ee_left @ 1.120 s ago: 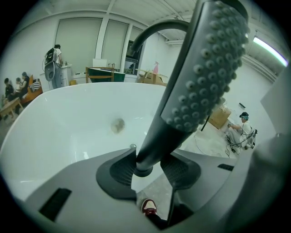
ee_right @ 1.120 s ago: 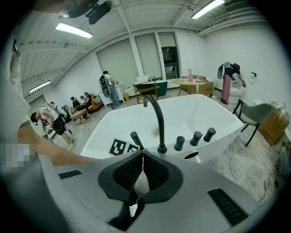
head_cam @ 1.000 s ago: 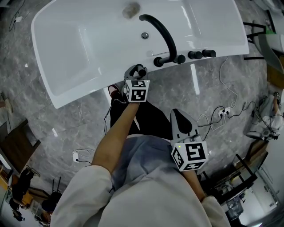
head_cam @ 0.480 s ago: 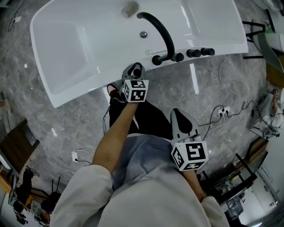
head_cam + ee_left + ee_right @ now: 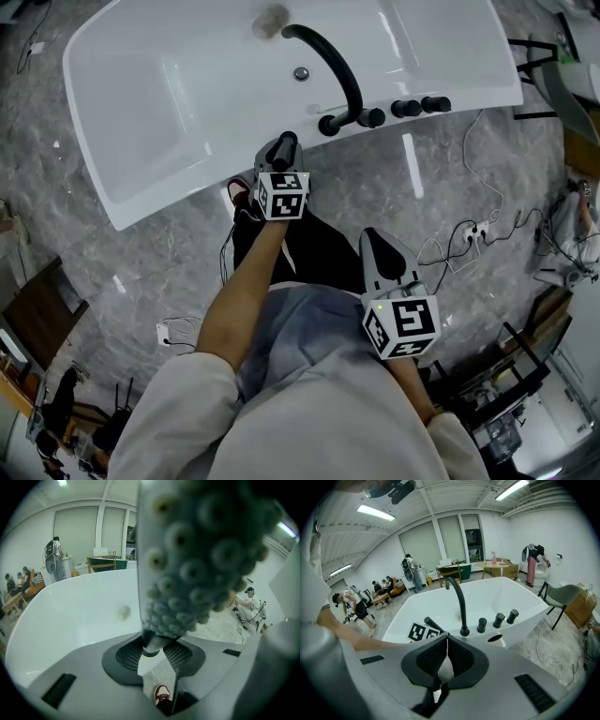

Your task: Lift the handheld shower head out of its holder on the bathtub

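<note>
Left gripper (image 5: 283, 156), jaws just closing, clamps the handheld shower head (image 5: 197, 559) by its neck, with the bathtub (image 5: 169, 192) rim at twelve o'clock. Right gripper (image 5: 377, 242), at five o'clock of the left, is clenched and empty.

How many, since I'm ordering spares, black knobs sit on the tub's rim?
3 knobs, in a row on the tub rim beside the spout: nearest the spout, middle, end. None looks hidden.

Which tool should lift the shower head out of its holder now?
Left. The left tool has just been closing and clamps the shower head at the bathtub rim. The right tool, shut and empty, hangs back by the person's waist.
</note>
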Available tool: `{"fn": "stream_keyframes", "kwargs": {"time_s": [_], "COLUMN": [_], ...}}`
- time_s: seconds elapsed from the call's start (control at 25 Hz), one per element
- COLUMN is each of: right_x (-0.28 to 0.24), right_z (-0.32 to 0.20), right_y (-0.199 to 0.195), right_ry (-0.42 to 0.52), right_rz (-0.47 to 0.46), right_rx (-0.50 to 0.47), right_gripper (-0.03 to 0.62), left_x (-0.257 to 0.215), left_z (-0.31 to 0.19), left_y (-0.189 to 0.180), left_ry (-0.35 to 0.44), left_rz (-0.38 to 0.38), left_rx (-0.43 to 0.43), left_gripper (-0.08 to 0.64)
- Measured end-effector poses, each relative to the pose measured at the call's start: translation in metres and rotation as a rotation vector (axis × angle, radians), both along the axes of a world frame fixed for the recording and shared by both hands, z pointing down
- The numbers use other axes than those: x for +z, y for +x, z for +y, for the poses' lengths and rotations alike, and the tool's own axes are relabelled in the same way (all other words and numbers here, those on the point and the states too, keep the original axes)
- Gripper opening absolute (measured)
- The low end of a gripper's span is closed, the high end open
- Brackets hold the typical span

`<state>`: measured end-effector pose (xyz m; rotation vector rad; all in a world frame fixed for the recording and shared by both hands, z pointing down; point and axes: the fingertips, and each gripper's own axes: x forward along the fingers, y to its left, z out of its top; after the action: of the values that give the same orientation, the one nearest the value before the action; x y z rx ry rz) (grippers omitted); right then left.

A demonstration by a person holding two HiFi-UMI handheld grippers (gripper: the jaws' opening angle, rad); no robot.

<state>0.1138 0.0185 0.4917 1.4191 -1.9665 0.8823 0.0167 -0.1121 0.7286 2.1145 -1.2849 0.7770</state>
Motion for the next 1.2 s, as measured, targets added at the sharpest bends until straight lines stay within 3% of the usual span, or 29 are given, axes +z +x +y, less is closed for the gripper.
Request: {"fn": "stream_keyframes", "kwargs": {"time_s": [1.2], "right_x": [-0.014], "right_z": [-0.008], "right_y": [-0.008], "right_ry": [0.05], "right_rz": [-0.042], "right_rx": [-0.011], "right_gripper": [0.018], "left_x": [-0.044], "left_z": [0.016], "left_y": [-0.01], "left_ry": [0.035], "left_rz": [0.015], "left_rx": [0.037], "left_gripper": [0.138]}}
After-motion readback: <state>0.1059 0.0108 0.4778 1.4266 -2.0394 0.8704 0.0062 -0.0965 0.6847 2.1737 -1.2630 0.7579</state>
